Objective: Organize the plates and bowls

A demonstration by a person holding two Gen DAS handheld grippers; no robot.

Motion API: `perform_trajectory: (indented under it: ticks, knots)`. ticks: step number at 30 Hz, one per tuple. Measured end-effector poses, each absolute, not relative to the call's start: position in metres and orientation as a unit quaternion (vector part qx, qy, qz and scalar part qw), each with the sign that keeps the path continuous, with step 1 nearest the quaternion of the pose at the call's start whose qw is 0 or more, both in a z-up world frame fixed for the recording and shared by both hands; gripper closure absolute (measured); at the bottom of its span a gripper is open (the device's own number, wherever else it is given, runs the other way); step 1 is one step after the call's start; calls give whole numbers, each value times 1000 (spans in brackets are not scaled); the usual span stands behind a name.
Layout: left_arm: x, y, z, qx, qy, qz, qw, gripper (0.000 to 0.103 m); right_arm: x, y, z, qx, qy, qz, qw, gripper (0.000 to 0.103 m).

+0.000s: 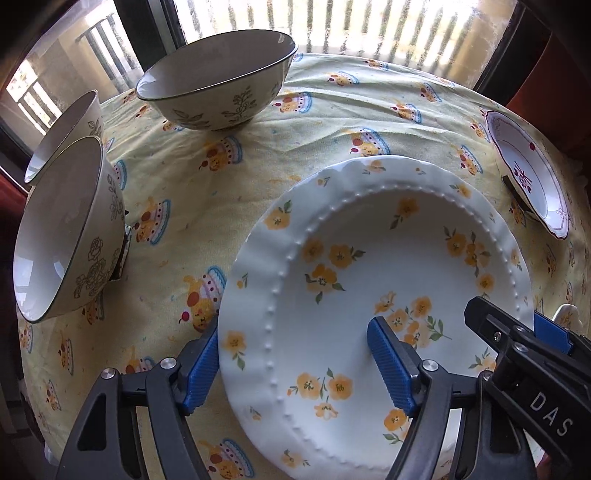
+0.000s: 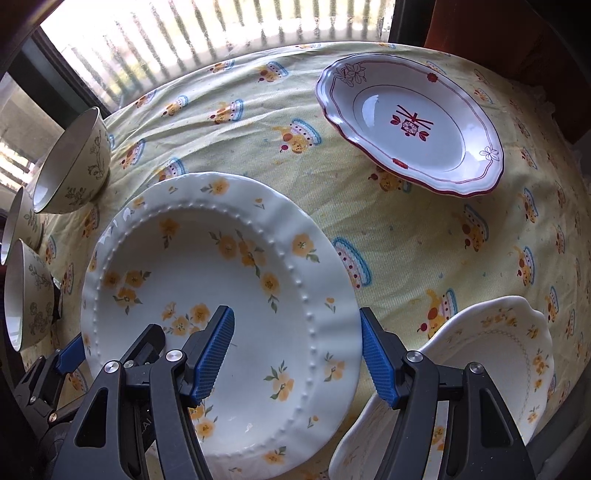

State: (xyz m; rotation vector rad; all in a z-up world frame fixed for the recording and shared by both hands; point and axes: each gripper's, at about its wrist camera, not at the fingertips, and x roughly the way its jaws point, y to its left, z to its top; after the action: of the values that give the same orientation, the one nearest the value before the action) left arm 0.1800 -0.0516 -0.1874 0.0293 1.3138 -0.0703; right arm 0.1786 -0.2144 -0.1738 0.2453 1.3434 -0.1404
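Both tongs stand apart, each straddling the rim of the yellow-flowered plate (image 1: 376, 295) from opposite sides. Left tongs (image 1: 295, 363): one blue pad outside the plate's left rim, the other over the plate's well; whether the pads touch the china cannot be told. Right tongs (image 2: 297, 354): one pad over the well, the other just outside the plate's right rim, again with a visible gap. In the left wrist view the right tongs show at the lower right edge of frame, over the plate's right side. The yellow-flowered plate, white with a beaded ring and a wavy rim, lies at the near middle of the worktop (image 2: 399, 221), which is covered by a pale yellow tablecloth (image 1: 295, 122) printed with cakes. Toward the far right corner sits a red-trimmed plate (image 2: 413, 125), scalloped, with a red motif at its centre, well apart from the yellow-flowered plate. At the near right edge lies a scalloped white dish (image 2: 480, 362) with small yellow flowers, close beside the right tongs' outer pad. Three cream bowls with line-drawn flowers and dark rims stand along the left side: a large bowl (image 1: 218, 81) toward the far edge, a small bowl (image 1: 66, 133) at the far left edge, and a rose-patterned bowl (image 1: 66, 229) nearer. Behind the far edge, a window with bright vertical railings (image 2: 229, 33).
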Motion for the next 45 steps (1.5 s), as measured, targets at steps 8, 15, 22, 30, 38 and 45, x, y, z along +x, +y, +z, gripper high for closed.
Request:
perform_trajectory:
  ticks: [8, 15, 22, 30, 38, 45]
  knots:
    - [152, -21, -189, 3, 622, -28, 783, 26, 154, -188, -172, 100, 632, -44, 767, 33]
    - [142, -9, -190, -10, 619, -46, 784, 30, 144, -183, -176, 76, 634, -29, 769, 43]
    - [148, -13, -191, -5, 614, -35, 788, 29, 153, -177, -187, 59, 628, -34, 775, 42]
    - [154, -14, -186, -5, 615, -32, 788, 30, 158, -177, -185, 62, 636, -33, 768, 41]
    - [145, -19, -161, -16, 608, -19, 794, 30, 147, -183, -162, 59, 634, -22, 771, 41]
    - [131, -37, -140, -13, 594, -18, 804, 30, 134, -196, -142, 57, 625, -16, 778, 41]
